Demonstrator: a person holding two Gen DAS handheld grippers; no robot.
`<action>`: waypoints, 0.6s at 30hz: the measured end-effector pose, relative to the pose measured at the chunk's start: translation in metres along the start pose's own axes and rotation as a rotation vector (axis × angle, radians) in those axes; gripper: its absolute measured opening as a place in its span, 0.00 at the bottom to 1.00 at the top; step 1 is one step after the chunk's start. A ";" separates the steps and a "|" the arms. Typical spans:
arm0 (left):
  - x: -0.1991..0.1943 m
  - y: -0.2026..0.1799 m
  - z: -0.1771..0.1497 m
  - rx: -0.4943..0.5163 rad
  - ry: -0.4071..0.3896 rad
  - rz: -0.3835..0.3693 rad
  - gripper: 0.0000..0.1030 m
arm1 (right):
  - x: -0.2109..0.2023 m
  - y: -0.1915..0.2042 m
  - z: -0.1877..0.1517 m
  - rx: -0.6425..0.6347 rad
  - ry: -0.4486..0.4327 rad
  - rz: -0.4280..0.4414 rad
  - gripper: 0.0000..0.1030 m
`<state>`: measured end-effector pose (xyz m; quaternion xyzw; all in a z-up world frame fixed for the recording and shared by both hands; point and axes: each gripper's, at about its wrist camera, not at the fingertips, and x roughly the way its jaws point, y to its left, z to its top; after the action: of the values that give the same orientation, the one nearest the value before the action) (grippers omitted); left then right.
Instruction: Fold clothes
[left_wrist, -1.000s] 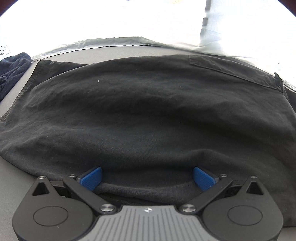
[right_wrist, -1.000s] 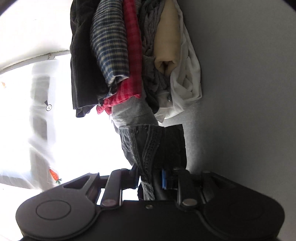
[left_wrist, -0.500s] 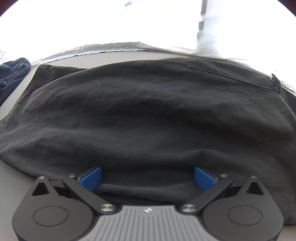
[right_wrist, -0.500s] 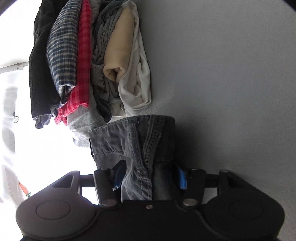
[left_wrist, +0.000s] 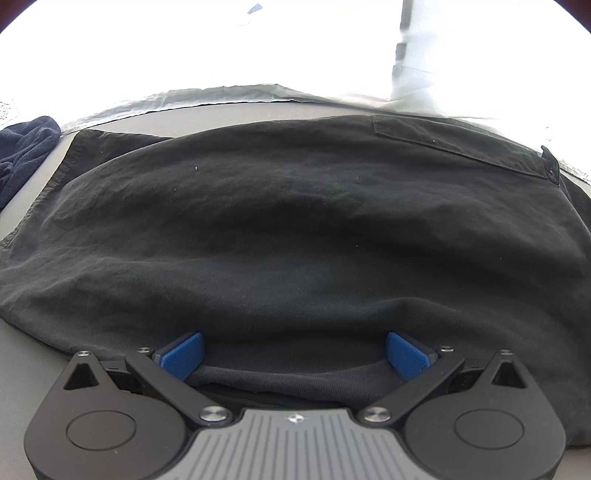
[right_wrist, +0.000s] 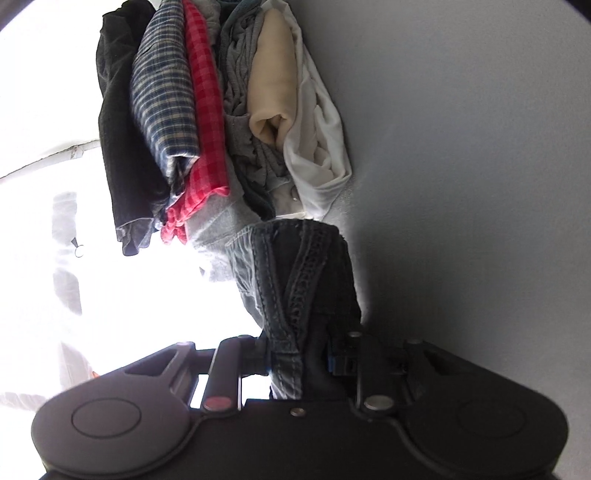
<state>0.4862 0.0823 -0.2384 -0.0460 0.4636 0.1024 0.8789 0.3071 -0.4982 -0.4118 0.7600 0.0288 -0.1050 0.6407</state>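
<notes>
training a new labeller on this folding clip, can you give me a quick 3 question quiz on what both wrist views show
1. True or false: the left tool has its blue pads spread wide, with the edge of the black garment lying between them.
2. Multiple choice: what sits between the pads of the right tool? A) a red checked shirt B) a denim garment C) a white cloth
3. Fill in: in the right wrist view, beyond the denim, a ___ of folded clothes rests on the grey surface.

Key: 1 true. 2 B; the jaws are closing on it. 3 stack.
</notes>
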 end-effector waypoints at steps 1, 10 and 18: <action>0.000 0.000 0.000 0.000 -0.001 0.000 1.00 | 0.000 0.006 -0.005 0.002 0.016 0.036 0.25; 0.001 0.002 0.002 0.017 0.012 -0.013 1.00 | 0.021 0.052 -0.082 -0.009 0.266 0.242 0.24; 0.001 0.005 0.002 0.055 0.018 -0.042 1.00 | 0.053 0.033 -0.190 -0.014 0.521 0.159 0.24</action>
<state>0.4872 0.0878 -0.2384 -0.0323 0.4731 0.0706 0.8776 0.3880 -0.3229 -0.3604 0.7569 0.1335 0.1449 0.6231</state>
